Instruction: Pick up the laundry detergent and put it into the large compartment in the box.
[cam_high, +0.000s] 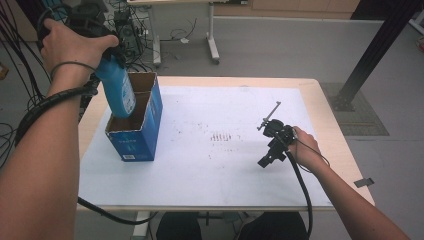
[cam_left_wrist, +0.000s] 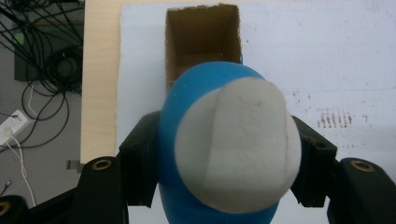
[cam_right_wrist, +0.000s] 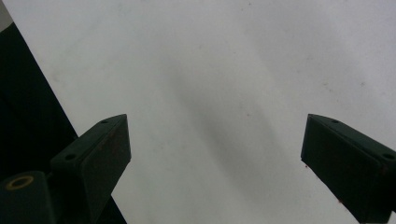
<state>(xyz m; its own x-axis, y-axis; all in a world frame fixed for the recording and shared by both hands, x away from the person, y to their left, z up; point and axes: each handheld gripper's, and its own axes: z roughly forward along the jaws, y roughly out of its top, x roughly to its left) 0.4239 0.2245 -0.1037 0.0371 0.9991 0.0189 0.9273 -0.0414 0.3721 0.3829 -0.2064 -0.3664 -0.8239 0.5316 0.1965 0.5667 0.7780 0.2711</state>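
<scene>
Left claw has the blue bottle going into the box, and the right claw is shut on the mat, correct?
Not quite. The right claw is open, its jaws wide apart over the mat, as the right gripper view shows. The left claw does hold the bottle over the box.

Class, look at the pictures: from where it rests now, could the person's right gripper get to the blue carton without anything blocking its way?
Probably yes. The right gripper, jaws open and holding nothing, rests on the white sheet, and bare sheet lies between it and the blue carton. But the left gripper holds a blue bottle in the carton's open top.
</scene>
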